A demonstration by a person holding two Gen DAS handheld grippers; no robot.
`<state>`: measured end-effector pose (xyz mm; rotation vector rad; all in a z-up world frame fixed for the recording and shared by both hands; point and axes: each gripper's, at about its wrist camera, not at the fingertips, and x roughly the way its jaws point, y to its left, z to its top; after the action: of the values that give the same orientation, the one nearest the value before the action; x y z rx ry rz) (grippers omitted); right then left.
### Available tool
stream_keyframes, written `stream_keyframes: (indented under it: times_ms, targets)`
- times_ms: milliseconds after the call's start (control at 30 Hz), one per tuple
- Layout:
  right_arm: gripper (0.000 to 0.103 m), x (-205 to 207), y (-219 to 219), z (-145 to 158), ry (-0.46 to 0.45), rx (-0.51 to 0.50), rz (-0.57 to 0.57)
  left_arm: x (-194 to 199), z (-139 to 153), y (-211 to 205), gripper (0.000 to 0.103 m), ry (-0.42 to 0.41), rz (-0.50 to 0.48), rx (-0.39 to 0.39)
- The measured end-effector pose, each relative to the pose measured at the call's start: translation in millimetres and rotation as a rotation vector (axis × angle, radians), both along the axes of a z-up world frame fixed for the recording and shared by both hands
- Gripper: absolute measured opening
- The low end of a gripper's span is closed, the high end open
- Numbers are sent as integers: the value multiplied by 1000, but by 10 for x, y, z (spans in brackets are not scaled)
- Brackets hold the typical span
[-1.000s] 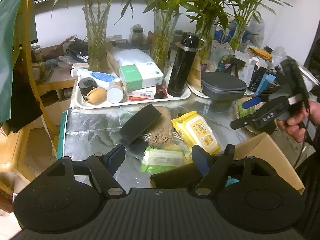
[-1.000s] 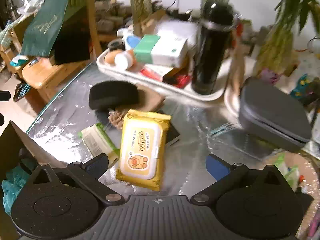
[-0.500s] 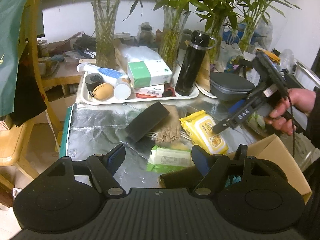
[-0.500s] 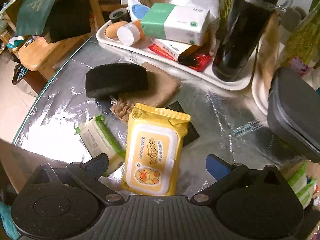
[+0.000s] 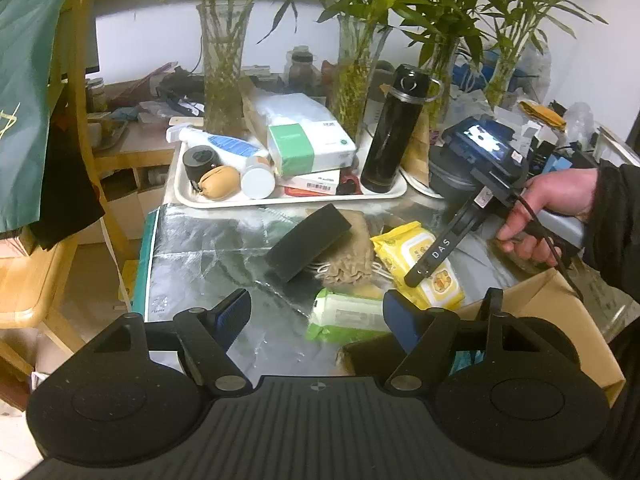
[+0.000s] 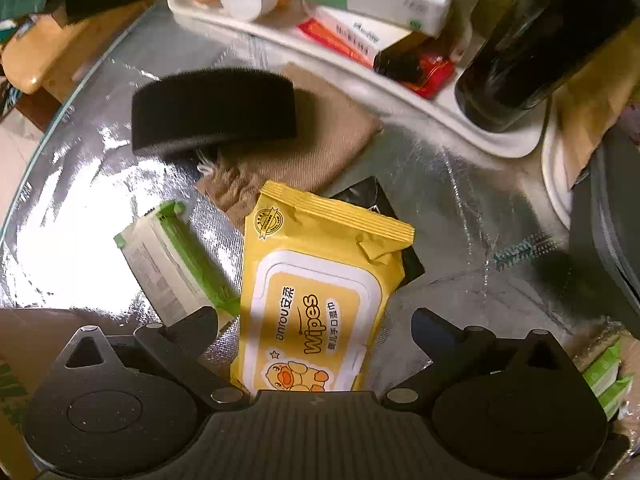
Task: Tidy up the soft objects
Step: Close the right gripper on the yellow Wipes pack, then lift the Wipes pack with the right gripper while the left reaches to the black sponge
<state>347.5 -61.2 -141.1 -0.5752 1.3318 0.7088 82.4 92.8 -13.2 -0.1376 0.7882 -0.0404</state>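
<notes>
- Yellow wipes pack, printed "anrou Wipes" with a duck, lies flat on the foil-covered table.
- Right gripper, arm marked "DAS", has dropped over the pack; jaws open, straddling it.
- Left gripper open, empty, unmoved.

Counts, left wrist view:
- yellow plastic wipes pack: one, 5 o'clock of centre.
- green-and-white wipes pack: one, 6 o'clock.
- black foam block: one.
- tan drawstring cloth pouch: one.
- glass vases with bamboo: at least three, 12 o'clock.
- black flask: one.
- white tray: one.
</notes>
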Motion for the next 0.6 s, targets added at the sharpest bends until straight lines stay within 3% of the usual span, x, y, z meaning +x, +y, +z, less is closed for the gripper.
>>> stream_keyframes:
  times_ms: [100,267,333,500,600]
  targets:
    - [101,20,72,-112,32,-47,5,-14,-14,22,73,5,6,-3]
    - [78,-1,125,-227,32,-97,31,-33,-9,41,73,7,7,2]
    - [73,0,86,-191,20,-79,33,-45,2,47,73,6,7,2]
    - [71,-40,-110,-53,-71,-74,49,-59,20,40,73,2,6,11]
    - [71,-10,-326,29,-81,-69,43,-59,33,31,73,0,4,14]
